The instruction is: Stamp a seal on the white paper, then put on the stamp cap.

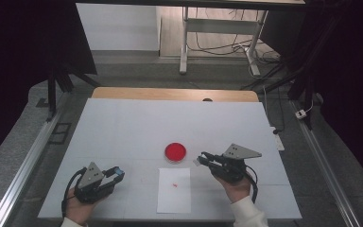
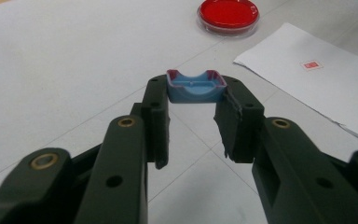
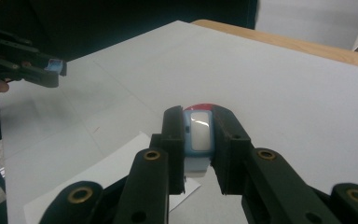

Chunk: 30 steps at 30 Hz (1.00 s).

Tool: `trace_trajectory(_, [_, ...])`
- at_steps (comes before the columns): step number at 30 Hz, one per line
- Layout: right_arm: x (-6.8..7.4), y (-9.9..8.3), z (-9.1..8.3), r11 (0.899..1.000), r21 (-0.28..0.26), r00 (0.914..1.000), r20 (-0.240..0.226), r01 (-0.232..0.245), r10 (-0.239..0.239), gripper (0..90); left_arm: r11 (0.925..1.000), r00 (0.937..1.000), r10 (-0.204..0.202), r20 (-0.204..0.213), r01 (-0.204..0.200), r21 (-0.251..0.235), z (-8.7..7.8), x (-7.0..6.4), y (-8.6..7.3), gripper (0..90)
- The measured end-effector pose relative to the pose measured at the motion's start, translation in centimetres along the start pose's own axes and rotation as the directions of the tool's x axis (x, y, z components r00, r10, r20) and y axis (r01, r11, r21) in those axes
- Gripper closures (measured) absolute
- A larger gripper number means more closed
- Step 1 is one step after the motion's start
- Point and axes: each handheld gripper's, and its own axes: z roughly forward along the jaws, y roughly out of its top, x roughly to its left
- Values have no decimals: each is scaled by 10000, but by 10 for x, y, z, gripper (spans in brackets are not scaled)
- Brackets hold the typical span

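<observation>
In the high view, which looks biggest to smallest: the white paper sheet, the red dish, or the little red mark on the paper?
1. white paper sheet
2. red dish
3. red mark, a tiny speck on the sheet

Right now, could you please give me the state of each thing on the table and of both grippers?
left gripper: shut on the blue cap, held at the jaw tips.
blue cap: gripped, hollow side showing.
right gripper: shut on the stamp body.
stamp body: clamped between the jaws, off the table.
red ink dish: uncovered, flat on the table.
paper sheet: lying flat, one small red mark on it.
</observation>
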Motion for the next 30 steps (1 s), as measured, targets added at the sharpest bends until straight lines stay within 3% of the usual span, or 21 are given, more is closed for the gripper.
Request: trace_trajectory(30, [4, 2, 0, 9997, -7, 9997, -1, 232, -232, 756, 9999, 9998, 108, 146, -107, -51, 3, -6, 4, 651])
